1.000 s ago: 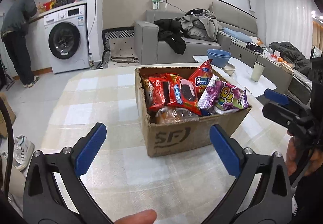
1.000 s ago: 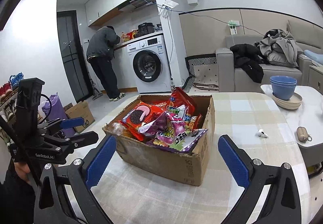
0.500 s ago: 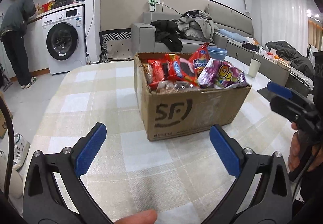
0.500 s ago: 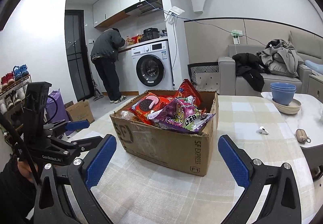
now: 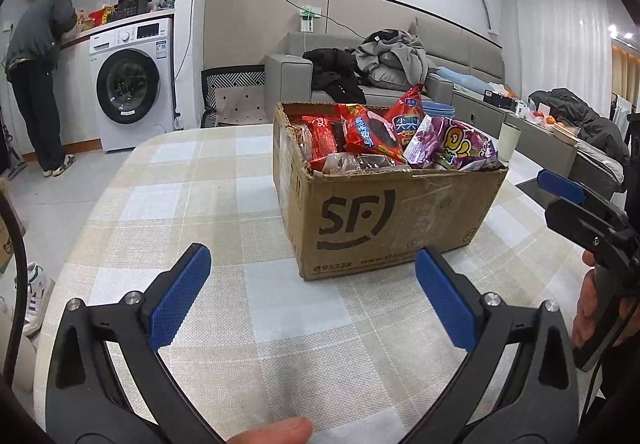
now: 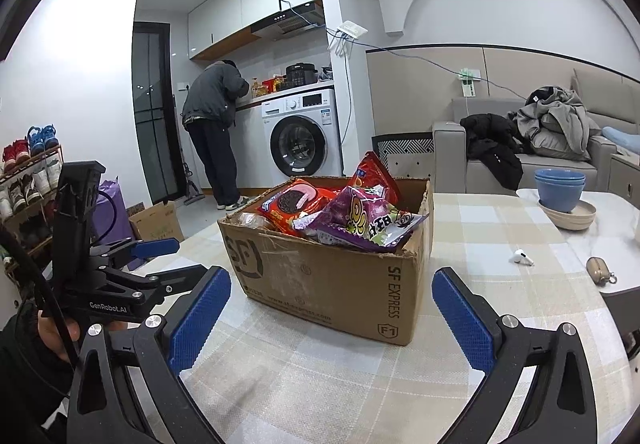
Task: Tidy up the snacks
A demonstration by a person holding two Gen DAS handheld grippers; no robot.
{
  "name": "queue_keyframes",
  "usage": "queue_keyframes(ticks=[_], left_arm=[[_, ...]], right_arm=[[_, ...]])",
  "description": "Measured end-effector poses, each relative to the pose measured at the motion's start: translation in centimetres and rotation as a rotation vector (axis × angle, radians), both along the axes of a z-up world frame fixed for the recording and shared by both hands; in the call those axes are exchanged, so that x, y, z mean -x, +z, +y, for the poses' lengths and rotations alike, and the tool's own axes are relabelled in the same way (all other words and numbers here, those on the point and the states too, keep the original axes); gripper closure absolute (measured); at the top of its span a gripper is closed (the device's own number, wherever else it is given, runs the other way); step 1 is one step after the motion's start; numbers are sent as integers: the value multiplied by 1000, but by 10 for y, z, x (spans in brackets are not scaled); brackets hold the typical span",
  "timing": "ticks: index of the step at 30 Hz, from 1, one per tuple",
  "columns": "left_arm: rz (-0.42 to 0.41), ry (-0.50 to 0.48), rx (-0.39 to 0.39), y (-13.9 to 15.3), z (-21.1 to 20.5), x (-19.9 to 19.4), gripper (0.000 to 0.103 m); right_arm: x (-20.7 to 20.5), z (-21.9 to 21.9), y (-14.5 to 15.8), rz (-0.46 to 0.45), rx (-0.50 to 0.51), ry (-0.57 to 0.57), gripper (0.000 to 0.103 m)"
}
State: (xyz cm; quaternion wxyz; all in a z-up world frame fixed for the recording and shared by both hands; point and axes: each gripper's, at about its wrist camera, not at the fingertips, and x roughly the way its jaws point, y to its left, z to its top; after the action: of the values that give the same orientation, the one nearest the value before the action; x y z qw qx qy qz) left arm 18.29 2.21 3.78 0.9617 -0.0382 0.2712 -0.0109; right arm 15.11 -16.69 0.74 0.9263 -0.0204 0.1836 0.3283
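My left gripper hovers low over the surface, jaws spread wide and holding nothing. My right gripper is the same: jaws wide apart, empty. Each faces the cardboard box from the near side; in the left wrist view the box sits at 1 o'clock of the jaws, in the right wrist view at 12 o'clock.

The snacks are piled loosely in the box, rising above its rim: a purple bag on top at the near corner, a red cookie pack beside it, and a red bag standing upright at the far side. No snack lies on the surface in either view.

This arrangement fits two stages: snacks gathered into the box, or a box whose contents are due for sorting. I cannot tell which.

Guidance for any grasp here:
1. Approach from above the rim; the box wall blocks a level approach.
2. Close on a bag's sealed edge, not its inflated middle; I judge the film slippery and the contents crushable.
3. Lift the topmost pack only; the lower ones are overlapped.
4. Keep both grippers clear of each other; they are close at the box corners.
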Motion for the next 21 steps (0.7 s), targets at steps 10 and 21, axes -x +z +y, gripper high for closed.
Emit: queue_keyframes(ticks=[10,21], left_arm=[[2,15,33,-9,6,-4,1],[-11,15,24,-12,3,1,1]], right_arm=[[4,0,2,-18,3,-11,0],[5,1,2,-24,7,-14,0]])
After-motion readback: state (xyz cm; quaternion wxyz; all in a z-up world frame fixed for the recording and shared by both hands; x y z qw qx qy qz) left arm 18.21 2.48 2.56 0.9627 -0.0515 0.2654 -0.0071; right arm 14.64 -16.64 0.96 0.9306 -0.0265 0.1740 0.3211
